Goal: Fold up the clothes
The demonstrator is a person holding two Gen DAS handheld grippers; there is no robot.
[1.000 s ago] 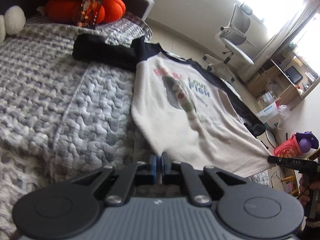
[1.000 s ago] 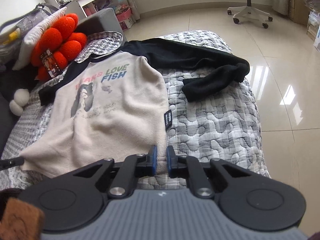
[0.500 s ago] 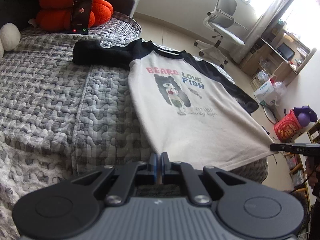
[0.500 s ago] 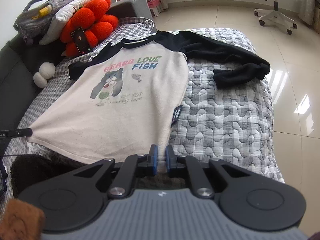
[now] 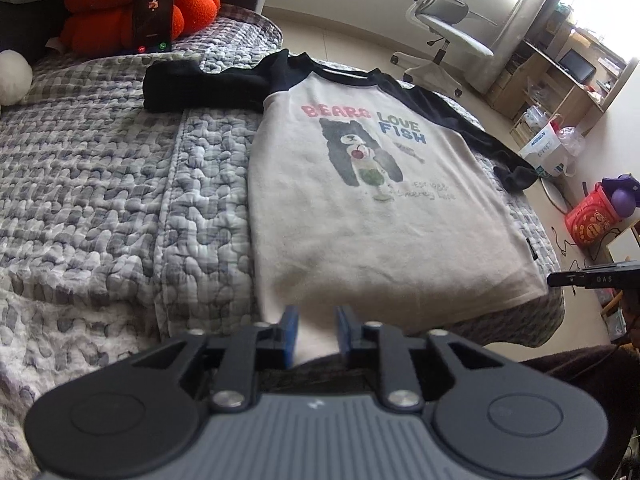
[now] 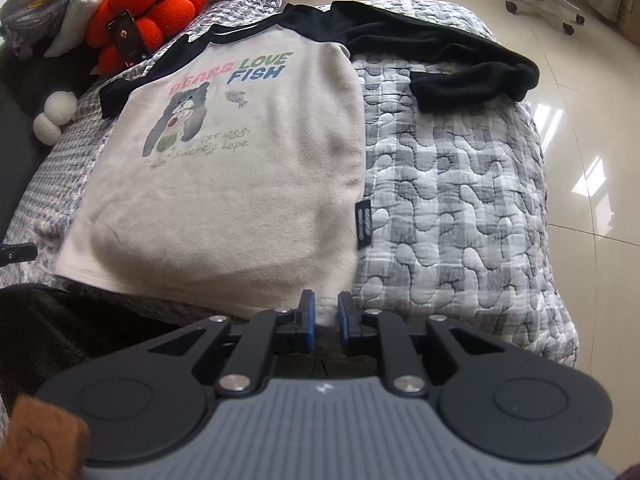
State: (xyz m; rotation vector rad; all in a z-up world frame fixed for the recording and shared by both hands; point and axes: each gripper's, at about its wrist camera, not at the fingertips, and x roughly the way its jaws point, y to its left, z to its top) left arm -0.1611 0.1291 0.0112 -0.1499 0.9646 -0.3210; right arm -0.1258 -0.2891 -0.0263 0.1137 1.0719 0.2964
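The cream shirt [image 5: 360, 216] with black sleeves is spread flat, print up, along the quilted bed [image 5: 100, 200], its hem at the near edge. The left gripper [image 5: 313, 334] is being opened, jaws apart, hem cloth loose between them. The right gripper [image 6: 325, 320] is being opened too, the hem corner between its parted pads. A phone [image 5: 154, 16] is propped against the orange cushion [image 5: 100, 20] at the far corner.

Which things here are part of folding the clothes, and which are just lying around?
Part of the job:
- raglan shirt with bear print, spread flat on the quilt
- left gripper, jaws opening, hem between them
- right gripper, jaws opening, hem between them

Lying about:
- smartphone propped on orange flower cushion
- office chair
- white plush
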